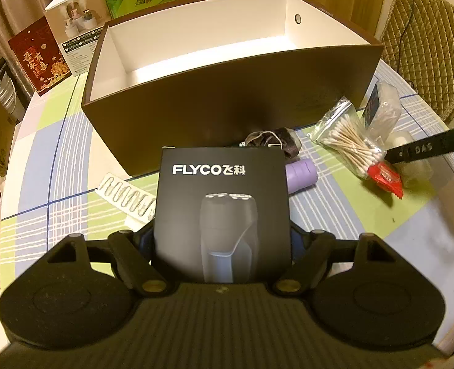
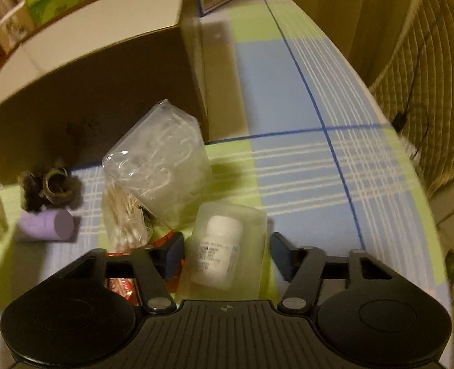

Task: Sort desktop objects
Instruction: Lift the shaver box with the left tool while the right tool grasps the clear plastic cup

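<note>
My left gripper (image 1: 222, 240) is shut on a black FLYCO shaver box (image 1: 224, 209), held upright above the table just in front of a big brown box with a white inside (image 1: 233, 104). The shaver box hides its fingertips. My right gripper (image 2: 227, 252) straddles a translucent case holding a white pill bottle (image 2: 224, 252), which lies on the checked cloth. Its pads stand close on both sides with a thin gap showing, so it is open. One of its black fingers (image 1: 427, 149) reaches in from the right in the left wrist view.
Lying near the brown box (image 2: 104, 92) are a cotton swab bag (image 1: 347, 141), a clear bag of white items (image 2: 162, 166), a red packet (image 1: 385, 178), a purple cylinder (image 2: 47, 229), a dark scrunchie (image 2: 48, 187) and a blister pack (image 1: 125, 196). Cartons stand behind. A padded chair (image 1: 427, 46) is at right.
</note>
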Action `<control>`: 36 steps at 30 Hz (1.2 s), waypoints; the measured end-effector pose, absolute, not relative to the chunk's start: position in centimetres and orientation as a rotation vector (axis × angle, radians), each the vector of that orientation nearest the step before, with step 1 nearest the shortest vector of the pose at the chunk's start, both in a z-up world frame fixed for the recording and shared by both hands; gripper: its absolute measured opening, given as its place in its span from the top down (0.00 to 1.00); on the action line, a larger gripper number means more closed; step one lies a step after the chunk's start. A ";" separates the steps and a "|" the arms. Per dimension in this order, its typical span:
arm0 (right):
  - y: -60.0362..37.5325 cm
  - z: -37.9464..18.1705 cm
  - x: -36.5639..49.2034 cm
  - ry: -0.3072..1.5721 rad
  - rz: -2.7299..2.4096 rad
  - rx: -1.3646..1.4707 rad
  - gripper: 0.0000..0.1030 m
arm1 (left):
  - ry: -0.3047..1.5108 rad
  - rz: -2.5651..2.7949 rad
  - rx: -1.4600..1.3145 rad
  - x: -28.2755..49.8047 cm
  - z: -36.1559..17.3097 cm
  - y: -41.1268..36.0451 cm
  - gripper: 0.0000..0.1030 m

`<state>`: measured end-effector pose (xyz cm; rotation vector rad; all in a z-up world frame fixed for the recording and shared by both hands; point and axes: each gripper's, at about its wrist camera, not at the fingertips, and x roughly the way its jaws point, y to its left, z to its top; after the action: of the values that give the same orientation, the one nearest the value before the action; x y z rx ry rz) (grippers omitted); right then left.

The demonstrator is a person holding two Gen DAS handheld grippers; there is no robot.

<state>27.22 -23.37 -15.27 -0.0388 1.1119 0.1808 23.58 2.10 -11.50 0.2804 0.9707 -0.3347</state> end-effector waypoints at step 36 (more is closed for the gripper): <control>-18.4 -8.6 21.7 0.503 0.564 0.126 0.53 | 0.932 -0.321 0.221 23.0 -9.5 3.2 0.26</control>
<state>21.73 -18.36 -8.60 0.1255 0.5029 0.5636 23.05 3.16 -9.52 0.2211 0.9316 -0.3215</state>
